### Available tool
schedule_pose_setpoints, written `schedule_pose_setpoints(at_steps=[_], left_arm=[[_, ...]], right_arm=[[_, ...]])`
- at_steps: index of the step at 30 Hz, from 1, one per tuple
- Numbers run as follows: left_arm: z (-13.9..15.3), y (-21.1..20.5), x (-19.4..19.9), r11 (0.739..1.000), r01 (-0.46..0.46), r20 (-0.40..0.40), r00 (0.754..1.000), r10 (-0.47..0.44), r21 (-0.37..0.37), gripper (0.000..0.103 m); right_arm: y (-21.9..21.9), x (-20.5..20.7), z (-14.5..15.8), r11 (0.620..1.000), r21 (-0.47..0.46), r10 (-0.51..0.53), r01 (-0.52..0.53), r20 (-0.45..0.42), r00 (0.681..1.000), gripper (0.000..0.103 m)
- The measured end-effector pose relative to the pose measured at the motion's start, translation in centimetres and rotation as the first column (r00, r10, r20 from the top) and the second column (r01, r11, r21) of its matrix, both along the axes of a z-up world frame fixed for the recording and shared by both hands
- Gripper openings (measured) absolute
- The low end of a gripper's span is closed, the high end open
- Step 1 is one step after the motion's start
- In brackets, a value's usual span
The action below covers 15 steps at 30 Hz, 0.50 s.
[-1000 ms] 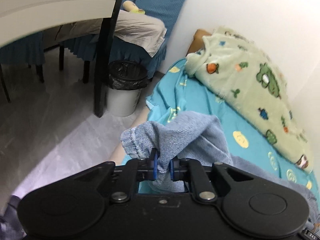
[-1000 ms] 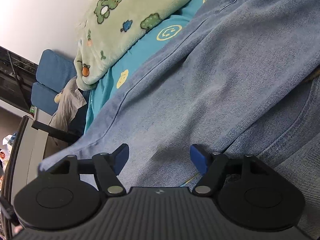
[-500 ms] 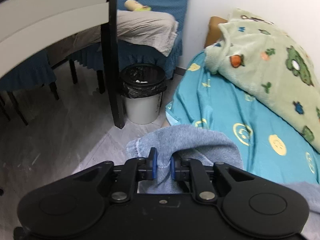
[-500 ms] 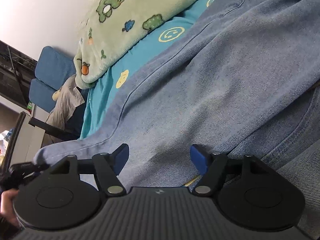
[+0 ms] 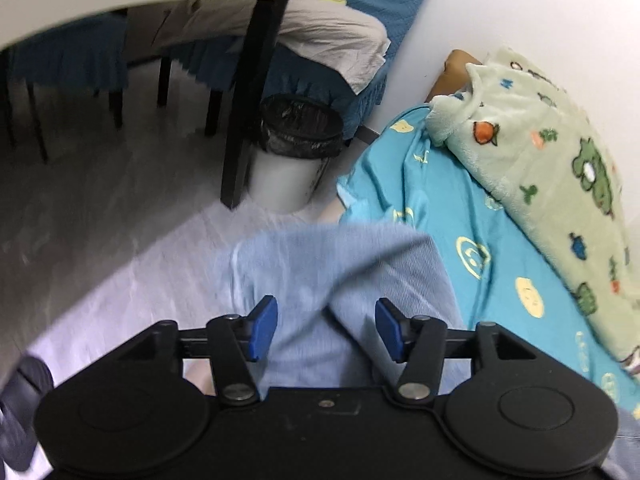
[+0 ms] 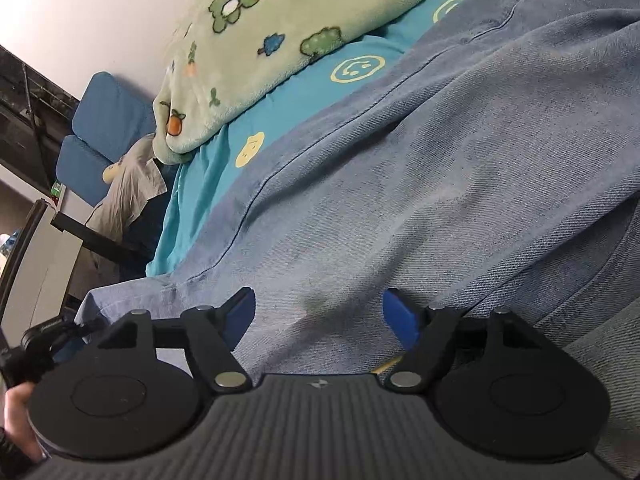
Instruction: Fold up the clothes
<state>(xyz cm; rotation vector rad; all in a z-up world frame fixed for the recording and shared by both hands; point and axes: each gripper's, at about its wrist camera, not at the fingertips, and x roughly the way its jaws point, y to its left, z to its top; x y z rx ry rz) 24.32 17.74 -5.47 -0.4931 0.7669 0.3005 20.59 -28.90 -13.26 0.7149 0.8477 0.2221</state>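
Item: denim jeans (image 6: 400,160), spread on teal bedsheet (image 5: 440,208); long axis runs ahead-left of right gripper (image 6: 318,314). Leg end (image 5: 332,264) lies directly ahead of left gripper (image 5: 326,328), the nearer one. Both grippers: jaws wide apart, holding nothing.

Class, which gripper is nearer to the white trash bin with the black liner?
Left. The left gripper, open above the jeans leg's end, faces the bin just beyond. The right gripper is open over the jeans mid-bed; no bin shows there.
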Motion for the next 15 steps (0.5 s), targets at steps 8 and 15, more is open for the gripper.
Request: schedule_pose_setpoints(at_steps=[8, 15], left_arm=[[0.0, -2.8, -3.9, 0.996, 0.055, -0.015, 0.998, -0.056, -0.071, 0.051], [-3.6, -6.0, -2.8, 0.995, 0.07, -0.096, 0.992, -0.078, -0.077, 0.045]], right_arm=[[0.4, -0.4, 0.6, 1.0, -0.016, 0.017, -0.017, 0.016, 1.0, 0.073], [0.4, -0.8, 0.9, 1.0, -0.019, 0.019, -0.019, 0.019, 1.0, 0.074]])
